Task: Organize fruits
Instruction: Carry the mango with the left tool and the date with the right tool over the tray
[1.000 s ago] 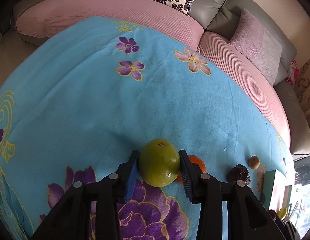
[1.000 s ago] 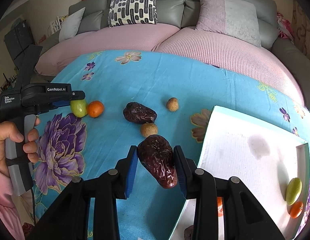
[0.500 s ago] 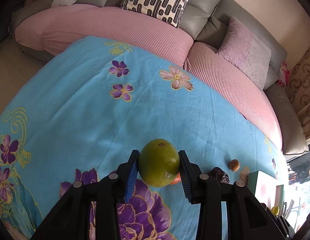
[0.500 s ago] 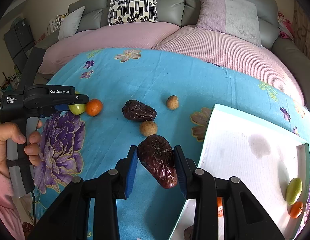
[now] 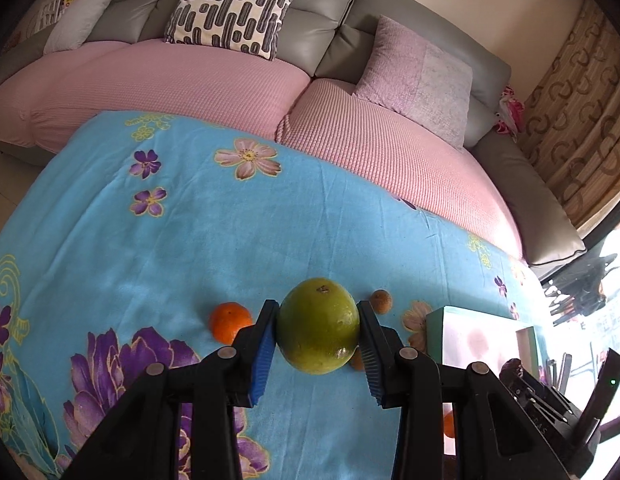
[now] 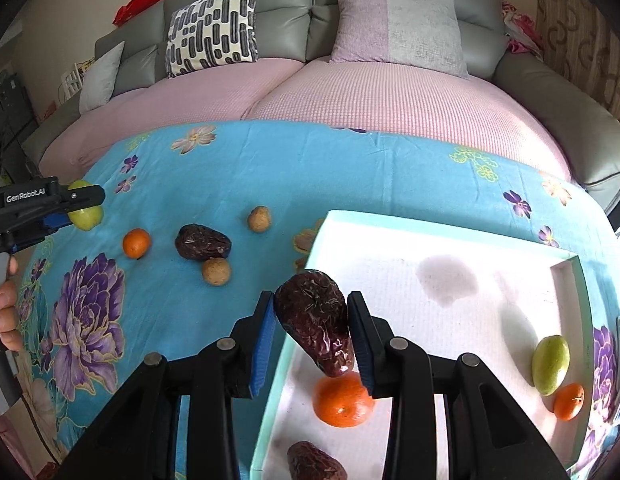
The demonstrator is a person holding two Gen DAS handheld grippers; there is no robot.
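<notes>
Beyond both of my grippers runs the grey sofa [image 6: 390, 8] with its pink seat covers, and nearer to me lies the blue flowered cloth [image 6: 350, 176] that carries everything else. To the right of my right gripper [image 6: 312, 332] sits the white tray [image 6: 430, 248] with a teal rim; its near left edge passes directly under the tips. Inside the tray, an orange [image 6: 342, 400] lies just below the gripped fruit, a second dark date [image 6: 316, 462] sits nearer to me, and a green fruit [image 6: 550, 364] touches a small orange [image 6: 569, 401] far to the right.

My right gripper is closed on a wrinkled dark date [image 6: 314, 320], held above the tray's rim. My left gripper [image 5: 318, 334] is clamped on a green lime [image 5: 318, 326], both blue pads pressed against its sides, raised above the cloth.

Ahead and left of the right gripper, loose on the cloth, I see another date [image 6: 203, 242], a mandarin [image 6: 136, 243] and two tan round fruits [image 6: 216, 271], one close to that date and one farther off.
</notes>
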